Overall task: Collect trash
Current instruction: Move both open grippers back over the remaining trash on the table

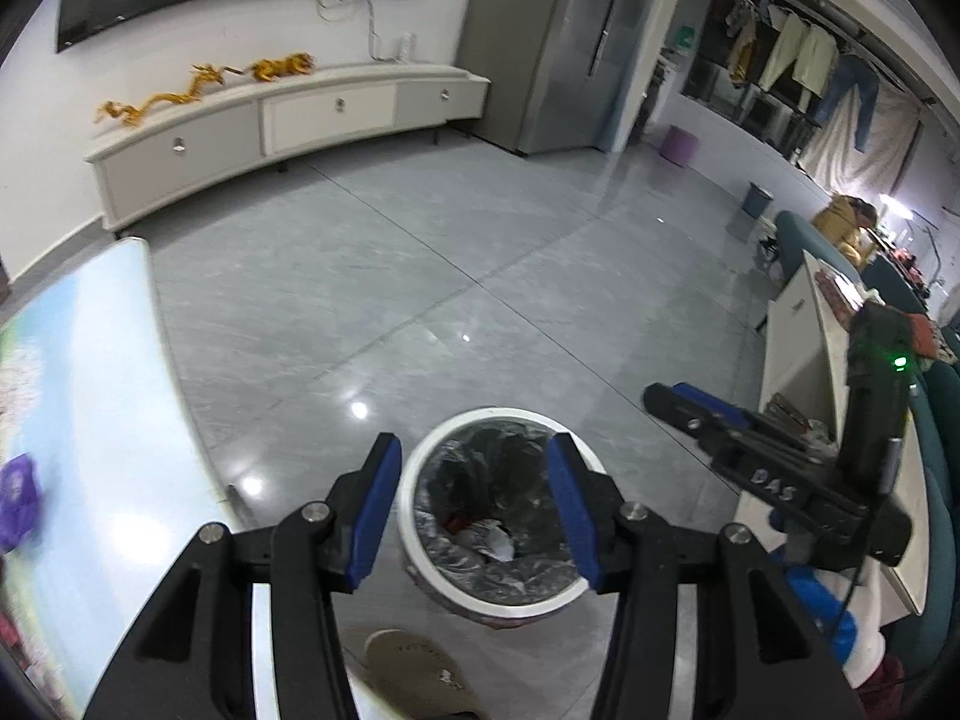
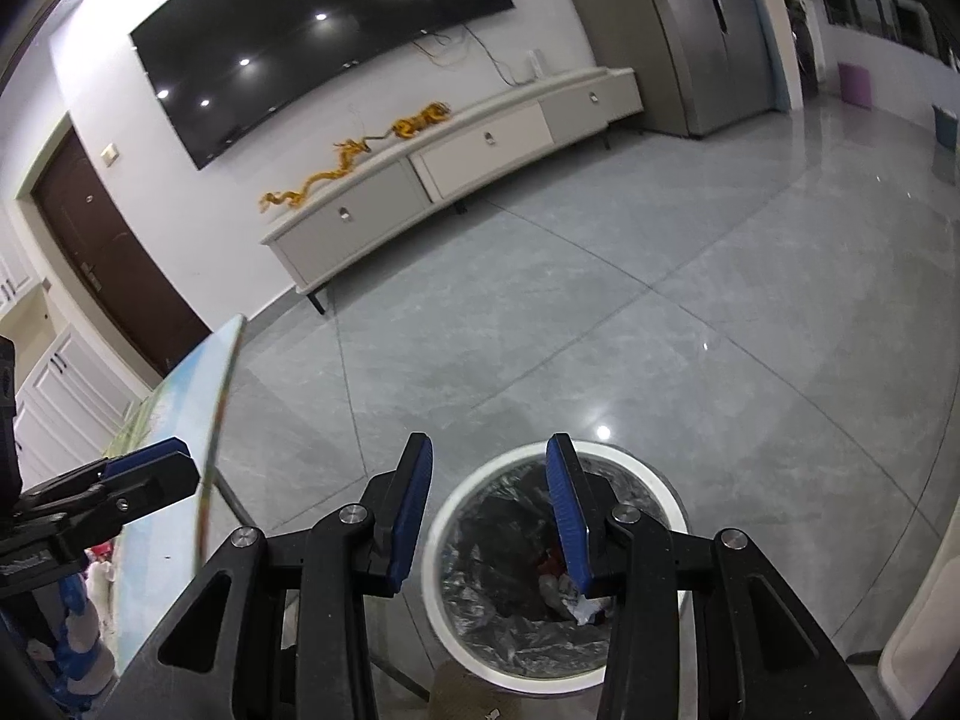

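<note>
A dark TV (image 2: 324, 42) hangs on the white wall above a long low cabinet (image 2: 456, 180), where a golden dragon (image 2: 354, 156) lies. A steel fridge (image 1: 558, 42) stands beside the cabinet. Clothes (image 1: 804, 60) hang at the far right. A brown door (image 2: 114, 264) sits left. The grey tiled floor (image 1: 420, 276) gleams.

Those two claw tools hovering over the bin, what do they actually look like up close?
Each is black plastic. The left gripper and right gripper have two fingers faced with ribbed blue pads, joined by angular black links with silver pivot bolts. Seen from the left wrist, the right one's body carries a green light, raised lettering and a thin cable.
</note>
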